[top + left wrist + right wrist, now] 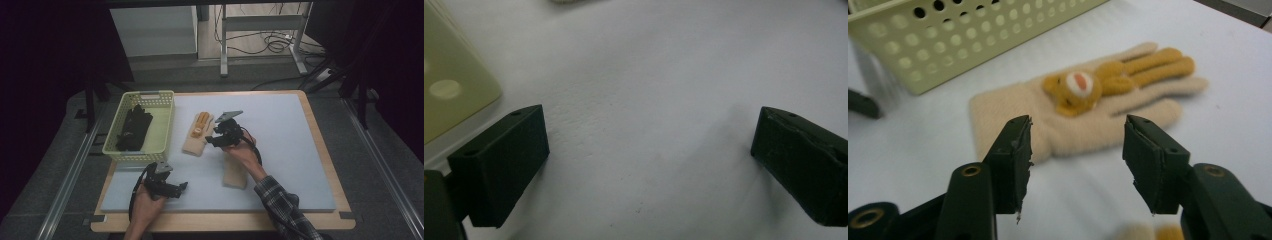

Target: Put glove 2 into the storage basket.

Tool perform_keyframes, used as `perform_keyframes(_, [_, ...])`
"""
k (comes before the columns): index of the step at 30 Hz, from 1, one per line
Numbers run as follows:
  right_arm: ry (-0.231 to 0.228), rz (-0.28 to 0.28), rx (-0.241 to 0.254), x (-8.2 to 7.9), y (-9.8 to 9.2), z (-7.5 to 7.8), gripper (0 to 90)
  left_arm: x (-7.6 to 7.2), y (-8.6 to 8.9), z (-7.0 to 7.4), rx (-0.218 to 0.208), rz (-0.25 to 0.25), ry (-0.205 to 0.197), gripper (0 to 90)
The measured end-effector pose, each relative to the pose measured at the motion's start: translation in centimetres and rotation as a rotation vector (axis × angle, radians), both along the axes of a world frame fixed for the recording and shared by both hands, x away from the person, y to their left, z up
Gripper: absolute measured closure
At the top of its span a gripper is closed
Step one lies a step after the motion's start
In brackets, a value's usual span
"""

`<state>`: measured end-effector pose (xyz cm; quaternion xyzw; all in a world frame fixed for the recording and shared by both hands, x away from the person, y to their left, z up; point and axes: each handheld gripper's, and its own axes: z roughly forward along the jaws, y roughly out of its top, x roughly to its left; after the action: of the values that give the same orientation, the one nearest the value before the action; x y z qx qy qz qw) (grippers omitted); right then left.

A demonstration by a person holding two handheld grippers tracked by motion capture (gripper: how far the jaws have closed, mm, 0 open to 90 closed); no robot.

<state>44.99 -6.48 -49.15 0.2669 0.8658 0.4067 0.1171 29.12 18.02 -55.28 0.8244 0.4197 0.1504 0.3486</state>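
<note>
A cream glove with an orange plush animal on its back lies flat on the white mat, right of the basket. In the right gripper view the glove lies just beyond my right gripper, whose jaws stand apart with nothing between them. From above, the right gripper hovers at the glove's right edge and points left. A second cream glove lies under the right forearm. My left gripper rests low near the mat's front left. Its jaws are spread wide over bare mat.
A pale green perforated basket stands at the mat's left, with a black fabric item inside. Its corner sits close to the left gripper, and its wall rises behind the glove. The white mat covers a wooden tabletop.
</note>
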Motion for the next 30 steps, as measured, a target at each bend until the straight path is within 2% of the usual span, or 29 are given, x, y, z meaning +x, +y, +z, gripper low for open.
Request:
perform_keyframes(5, [0.012, 0.005, -0.006, 1.6, 2.4, -1.0, 40.9, 0.0, 0.0, 0.0, -0.001, 0.0, 0.0, 2.4])
perform_keyframes(12, [0.005, 0.001, -0.069, 3.4, 4.9, -2.8, 38.4, 0.0, 0.0, 0.0, -0.003, 0.0, 0.0, 2.4])
perform_keyframes(15, [0.004, -0.005, -0.091, 3.9, 5.6, -3.5, 40.0, 0.0, 0.0, 0.0, -0.003, 0.0, 0.0, 2.4])
perform_keyframes(17, [0.011, -0.003, -0.119, 4.1, 6.0, -3.8, 45.4, 0.0, 0.0, 0.0, -0.003, 0.0, 0.0, 2.4])
perform_keyframes(19, [0.011, 0.006, -0.134, 4.0, 6.3, -3.7, 55.3, 0.0, 0.0, 0.0, -0.003, 0.0, 0.0, 2.4])
perform_keyframes(23, [0.031, -0.017, -0.138, 3.9, 6.3, -3.4, 64.0, 0.0, 0.0, 0.0, -0.003, 0.0, 0.0, 2.4])
perform_keyframes(26, [0.035, -0.026, -0.129, 3.6, 6.0, -2.9, 65.4, 0.0, 0.0, 0.0, -0.004, 0.0, 0.001, 2.4])
perform_keyframes(30, [0.039, -0.015, -0.084, 3.1, 5.4, -1.5, 65.4, 0.0, 0.0, 0.0, -0.003, 0.001, 0.001, 2.4])
